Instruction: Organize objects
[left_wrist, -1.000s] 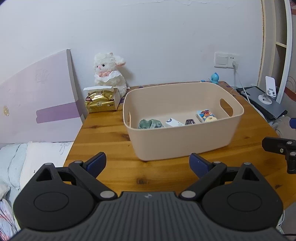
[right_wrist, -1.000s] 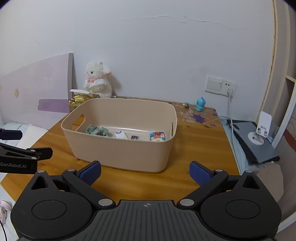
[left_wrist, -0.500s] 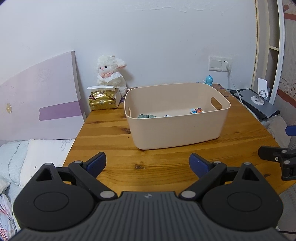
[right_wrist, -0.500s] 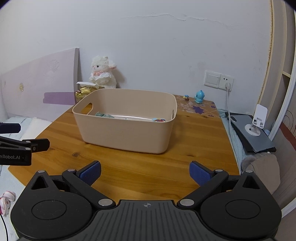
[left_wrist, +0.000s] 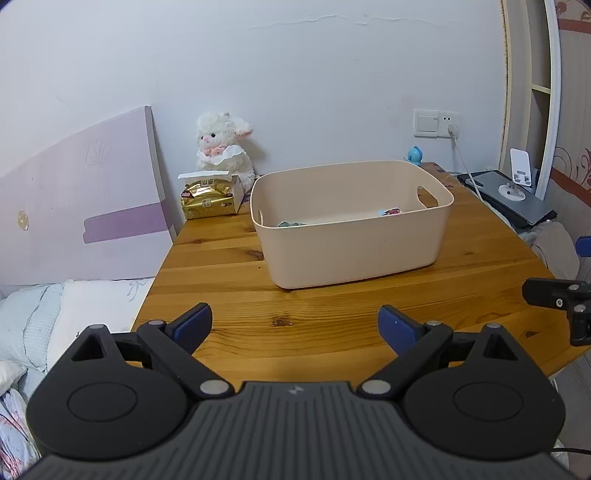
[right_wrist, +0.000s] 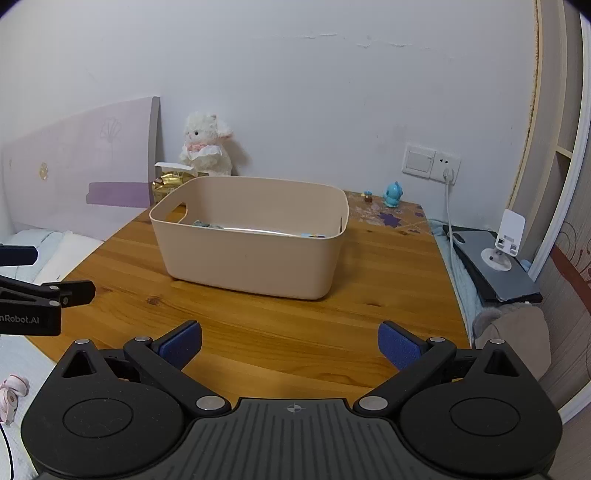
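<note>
Beige plastic handled bin (left_wrist: 354, 240) — mid wooden table (left_wrist: 229, 266); I see a green crumpled packet (left_wrist: 290, 223) and colourful small packet (left_wrist: 389, 212) inside. Left gripper (left_wrist: 294, 325), right gripper (right_wrist: 290, 341) — fingers apart, empty.

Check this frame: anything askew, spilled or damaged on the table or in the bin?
Nothing stands out. The beige bin sits flat on the wooden table with small items inside; both grippers are open and empty.

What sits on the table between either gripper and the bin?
Nothing visible. Bare wooden table lies between the open left gripper and the beige bin, and the same holds for the open right gripper. The tissue pack and plush lamb sit behind the bin.
</note>
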